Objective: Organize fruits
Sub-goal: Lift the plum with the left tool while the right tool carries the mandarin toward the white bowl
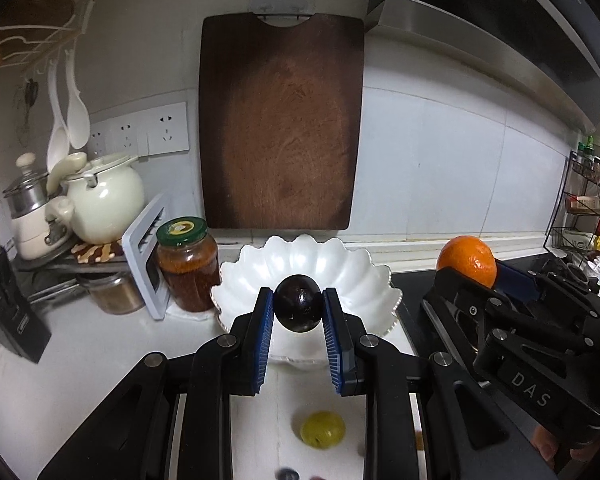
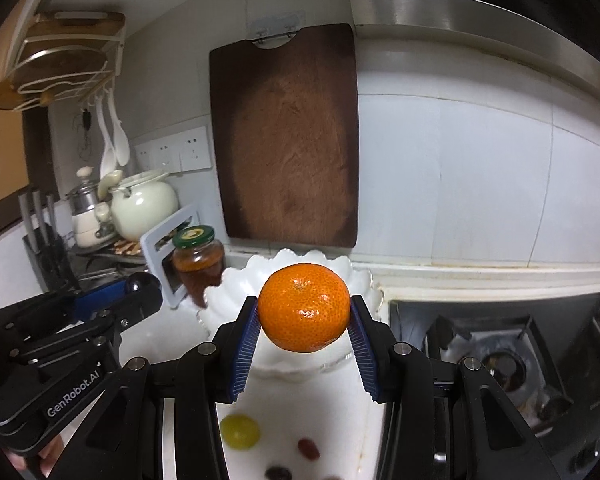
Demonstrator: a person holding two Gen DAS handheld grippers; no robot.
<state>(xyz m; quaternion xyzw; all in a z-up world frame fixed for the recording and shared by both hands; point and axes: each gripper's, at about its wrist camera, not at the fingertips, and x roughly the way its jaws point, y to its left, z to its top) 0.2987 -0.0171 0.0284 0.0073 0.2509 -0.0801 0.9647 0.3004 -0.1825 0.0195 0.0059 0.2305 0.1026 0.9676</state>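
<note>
Fruit is carried in both tongs toward the scalloped white bowl (image 1: 356, 264) at the far edge of the tabletop (image 1: 80, 344). A dark plum (image 1: 298, 304) is pinched by the left tongs (image 1: 298, 308), an orange (image 2: 304, 306) by the right tongs (image 2: 305, 316), both held clear above the rim, presumably for release inside. A green grape (image 1: 323, 429) is left lying nearer.

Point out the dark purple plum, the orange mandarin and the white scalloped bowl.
dark purple plum (image 1: 298, 303), left wrist view, centre of its front face
orange mandarin (image 2: 304, 307), right wrist view, middle of its peel
white scalloped bowl (image 1: 300, 254), left wrist view, inner back wall
</note>
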